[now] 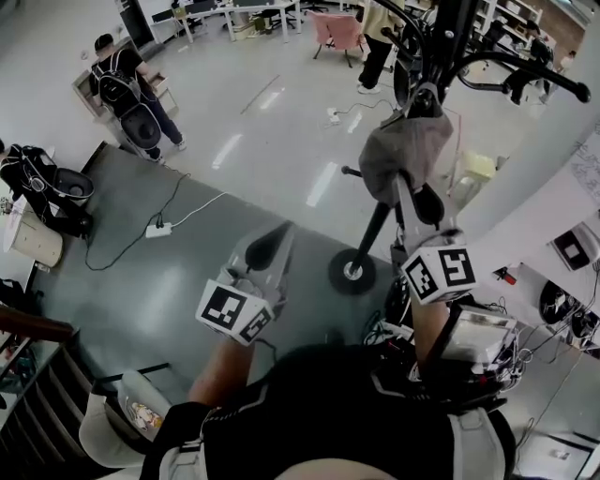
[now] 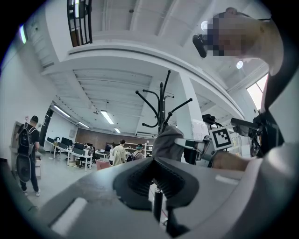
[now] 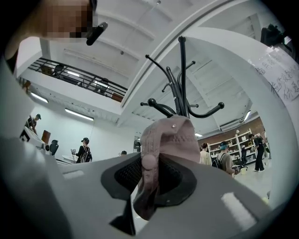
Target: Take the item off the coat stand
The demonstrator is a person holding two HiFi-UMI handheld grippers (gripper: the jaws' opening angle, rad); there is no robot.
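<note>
The cap (image 3: 170,140) is a dusty pink-grey fabric one with stitched panels, a round covered button and a small metal eyelet. It hangs against the pole of the coat stand (image 3: 182,79), just below the stand's curved black arms with ball ends. Which hook carries it cannot be made out. From the head view, the cap (image 1: 403,155) looks grey and bunched, draped over the upper part of the stand's dark pole (image 1: 375,230). That pole slants down to a round base on the pale floor.

Beyond the stand, a person in dark trousers (image 1: 377,52) stands next to a pink chair (image 1: 337,28). Well to the left of the stand, another person wearing a backpack (image 1: 122,80) stands at the edge of a darker floor mat. A white power strip (image 1: 157,229) with its cable lies on that mat. Just right of the stand is a pale stool (image 1: 475,169). Nothing lies between the grippers and the cap.

The right gripper (image 3: 153,178) reaches up to the stand. Its jaws are clamped on the cap, and a fold of fabric and the lower edge are pinched between the dark ribbed pads (image 3: 125,173). The left gripper (image 1: 274,239) is held lower, left of the stand's base and apart from it. In its own view, the left gripper (image 2: 156,179) has its jaws drawn together with nothing between them. The cap (image 2: 168,140) and the stand (image 2: 161,102) are seen ahead of it.
</note>
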